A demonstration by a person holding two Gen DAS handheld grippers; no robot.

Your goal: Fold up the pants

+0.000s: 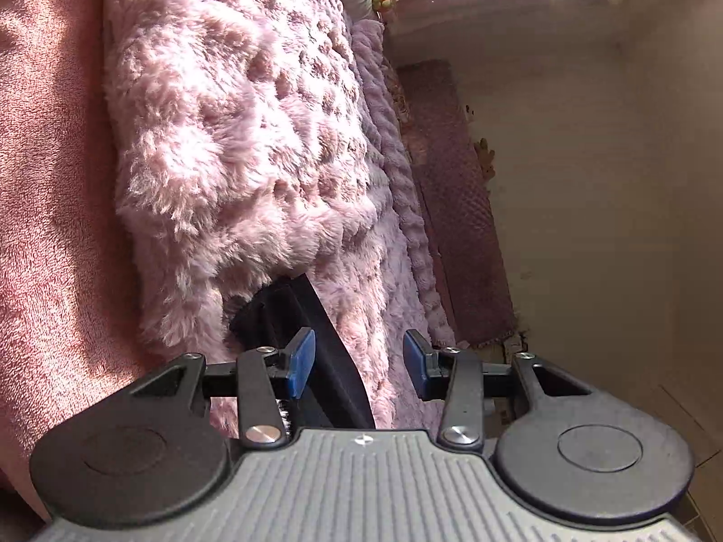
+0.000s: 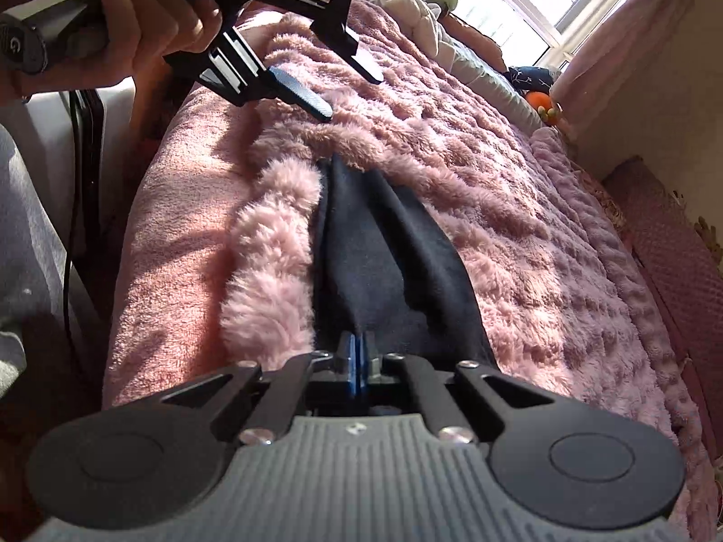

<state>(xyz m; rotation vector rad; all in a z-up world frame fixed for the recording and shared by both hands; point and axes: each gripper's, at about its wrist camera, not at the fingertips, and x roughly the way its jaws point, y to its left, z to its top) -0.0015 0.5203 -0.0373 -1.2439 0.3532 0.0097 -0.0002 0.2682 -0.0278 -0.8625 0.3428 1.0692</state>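
Observation:
The black pants (image 2: 375, 253) lie stretched along a fluffy pink blanket (image 2: 474, 144) on the bed. My right gripper (image 2: 360, 357) is shut on the near end of the pants, blue pads pressed together on the cloth. My left gripper (image 1: 359, 361) is open with its blue pads apart; a strip of the black pants (image 1: 312, 329) lies under and between them, its far part hidden under the blanket's fluffy fold. In the right wrist view the left gripper (image 2: 348, 90) hovers above the blanket beyond the pants' far end, held by a hand (image 2: 149, 13).
A smoother pink cover (image 2: 171, 207) lies on the left of the bed. A mauve rug (image 1: 456, 207) and cream wall (image 1: 587, 180) run along the right. Pillows, clothes and an orange toy (image 2: 540, 104) sit at the far end by the window.

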